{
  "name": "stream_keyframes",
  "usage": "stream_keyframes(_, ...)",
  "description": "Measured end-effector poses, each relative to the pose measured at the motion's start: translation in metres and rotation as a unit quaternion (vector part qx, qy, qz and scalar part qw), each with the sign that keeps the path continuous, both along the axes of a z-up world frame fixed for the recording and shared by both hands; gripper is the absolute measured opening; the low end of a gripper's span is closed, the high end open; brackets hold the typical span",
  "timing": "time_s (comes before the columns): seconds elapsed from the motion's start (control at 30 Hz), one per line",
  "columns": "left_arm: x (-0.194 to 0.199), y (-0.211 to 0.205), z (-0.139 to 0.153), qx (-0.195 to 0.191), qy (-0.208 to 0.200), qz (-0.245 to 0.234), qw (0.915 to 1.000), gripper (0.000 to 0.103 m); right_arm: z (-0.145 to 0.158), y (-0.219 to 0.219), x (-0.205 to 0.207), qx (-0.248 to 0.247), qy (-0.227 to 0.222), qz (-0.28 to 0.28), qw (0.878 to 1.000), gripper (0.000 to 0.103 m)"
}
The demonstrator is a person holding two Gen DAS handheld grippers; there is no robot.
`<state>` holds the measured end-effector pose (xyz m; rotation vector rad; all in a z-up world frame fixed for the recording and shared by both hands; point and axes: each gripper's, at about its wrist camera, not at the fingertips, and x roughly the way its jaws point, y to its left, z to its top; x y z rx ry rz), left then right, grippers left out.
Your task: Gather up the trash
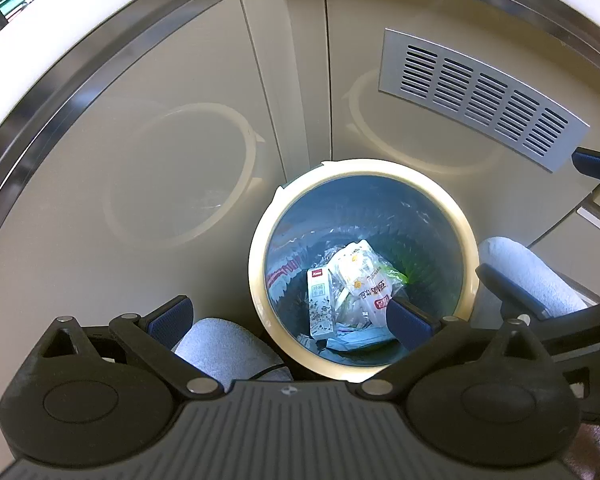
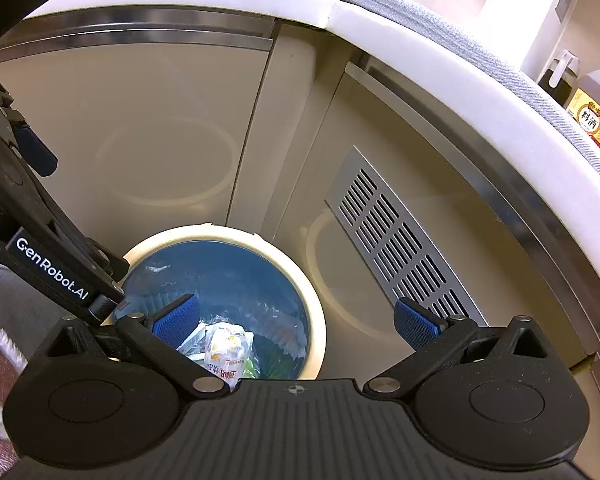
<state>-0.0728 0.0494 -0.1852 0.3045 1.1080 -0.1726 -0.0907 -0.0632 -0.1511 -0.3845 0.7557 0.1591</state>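
A round trash bin with a cream rim (image 1: 260,216) and a blue liner stands on the floor against beige cabinets; it also shows in the right wrist view (image 2: 316,312). Inside lie a white carton (image 1: 320,304) and a clear printed snack wrapper (image 1: 364,276), the wrapper also seen from the right (image 2: 226,350). My left gripper (image 1: 290,316) hangs above the bin, open and empty. My right gripper (image 2: 296,320) is also open and empty, above the bin's right edge. The right gripper's blue pad (image 1: 596,164) shows at the left view's right edge.
Beige cabinet doors (image 1: 160,128) with a metal vent grille (image 1: 480,96) rise behind the bin. A white countertop edge (image 2: 460,80) curves above, with bottles (image 2: 592,116) on it. The person's slippered feet (image 1: 228,352) stand beside the bin.
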Motion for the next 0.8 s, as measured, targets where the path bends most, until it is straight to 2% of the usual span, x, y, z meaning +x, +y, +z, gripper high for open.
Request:
stream_keyframes(0.57,-0.003,0.001,0.002,0.000,-0.012,-0.002,0.9999,0.103,-0.002,0.000,-0.001,0.000,0.002,0.000,1.000,0.103)
stream_keyframes(0.7,-0.005,0.001,0.010,0.008,-0.034,-0.005,0.9994,0.103,-0.002,-0.001,-0.001,0.002,-0.002,-0.001,1.000,0.103)
stream_keyframes(0.8,-0.008,0.001,0.024,0.016,-0.066,-0.011,0.9976,0.103,0.004,-0.006,-0.005,0.011,-0.018,-0.004,1.000,0.103)
